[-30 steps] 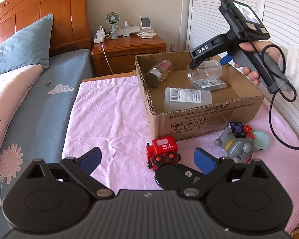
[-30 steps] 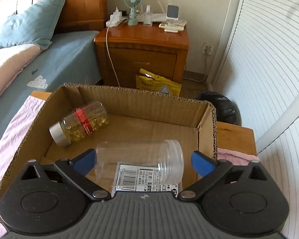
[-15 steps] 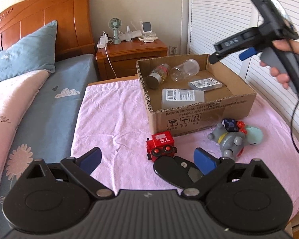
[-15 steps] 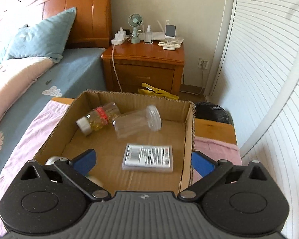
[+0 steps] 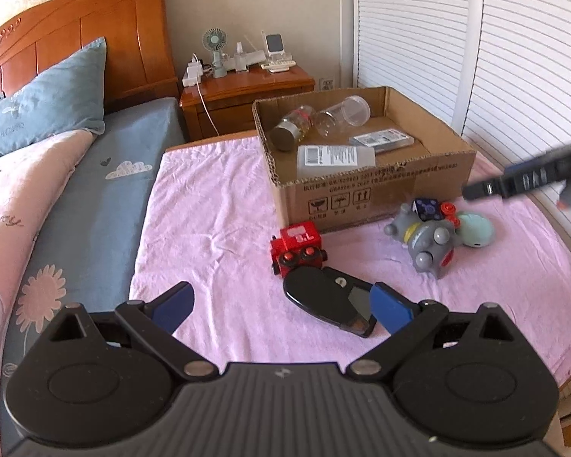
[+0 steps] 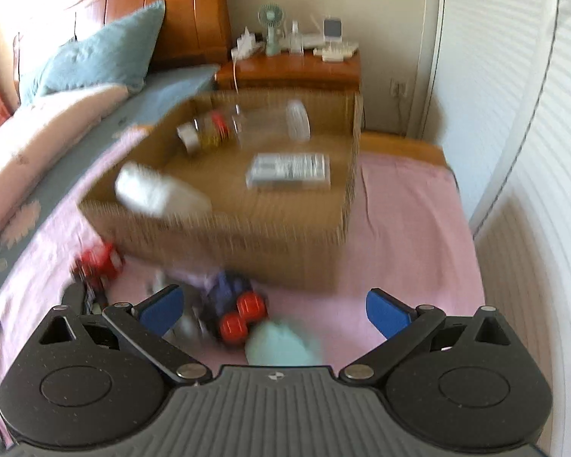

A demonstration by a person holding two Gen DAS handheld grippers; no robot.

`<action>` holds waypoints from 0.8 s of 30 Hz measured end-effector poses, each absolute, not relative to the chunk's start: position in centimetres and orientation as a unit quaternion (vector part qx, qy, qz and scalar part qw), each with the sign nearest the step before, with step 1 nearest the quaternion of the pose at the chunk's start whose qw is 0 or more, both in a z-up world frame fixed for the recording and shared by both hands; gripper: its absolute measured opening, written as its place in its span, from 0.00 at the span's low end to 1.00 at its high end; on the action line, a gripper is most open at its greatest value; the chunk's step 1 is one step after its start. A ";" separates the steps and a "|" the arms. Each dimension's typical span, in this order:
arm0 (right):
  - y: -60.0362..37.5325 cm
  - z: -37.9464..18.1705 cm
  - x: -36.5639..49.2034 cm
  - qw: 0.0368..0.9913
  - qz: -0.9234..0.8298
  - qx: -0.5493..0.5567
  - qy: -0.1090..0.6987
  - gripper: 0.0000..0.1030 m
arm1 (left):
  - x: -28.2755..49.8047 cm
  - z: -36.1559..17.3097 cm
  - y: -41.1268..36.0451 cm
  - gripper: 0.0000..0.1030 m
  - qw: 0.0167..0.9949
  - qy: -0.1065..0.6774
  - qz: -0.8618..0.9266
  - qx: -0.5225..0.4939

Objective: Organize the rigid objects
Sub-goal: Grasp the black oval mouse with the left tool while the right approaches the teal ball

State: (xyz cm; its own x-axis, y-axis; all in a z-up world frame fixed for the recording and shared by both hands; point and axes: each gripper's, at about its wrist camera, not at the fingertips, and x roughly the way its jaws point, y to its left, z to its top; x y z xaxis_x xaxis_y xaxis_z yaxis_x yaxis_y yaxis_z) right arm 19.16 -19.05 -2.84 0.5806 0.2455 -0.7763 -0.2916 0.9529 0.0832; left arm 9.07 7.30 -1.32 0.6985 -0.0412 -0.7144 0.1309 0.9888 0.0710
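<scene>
**Toys wait in front of a half-filled box**

On the pink cloth [image 5: 217, 205], the left gripper [image 5: 281, 306] hangs low with its blue fingers spread wide and nothing between them. Just ahead lies a flat black device [image 5: 323, 299], and touching its far edge stands a red toy block [image 5: 299, 245] with round knobs on its face. Both look like hard plastic, probably light. The block's flat sides would suit a square pinch, while the device seems thin and smooth and may slip unless taken across its narrow width.

Behind them the cardboard box [image 5: 377, 194] already holds a capped jar [image 5: 291, 133], a clear jar [image 5: 342, 116] lying on its side, a labelled white bottle [image 5: 335, 158] and a flat packet [image 5: 382, 141].

Right of the block, near the box front, sits a cluster: a grey toy figure [image 5: 424, 240], a dark cube [image 5: 426, 207] and a teal rounded toy [image 5: 476, 226]. The figure's bumps make it awkward, so its body looks the safest hold.

The right gripper [image 6: 276, 310], blurred in its own view, hovers over that cluster with fingers apart and empty.
</scene>
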 end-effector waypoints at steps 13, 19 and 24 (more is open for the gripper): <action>-19.6 -9.0 16.6 0.865 0.179 -0.065 0.464 1.00 | 9.6 -3.9 6.7 0.96 0.902 0.426 -0.053 0.047; -18.7 -9.6 16.5 0.863 0.229 -0.117 0.435 1.00 | 10.4 -4.6 6.3 0.96 0.896 0.438 -0.055 0.046; -18.4 -9.6 18.3 0.851 0.271 -0.137 0.428 1.00 | 11.0 -4.9 6.1 0.96 0.893 0.444 -0.055 0.040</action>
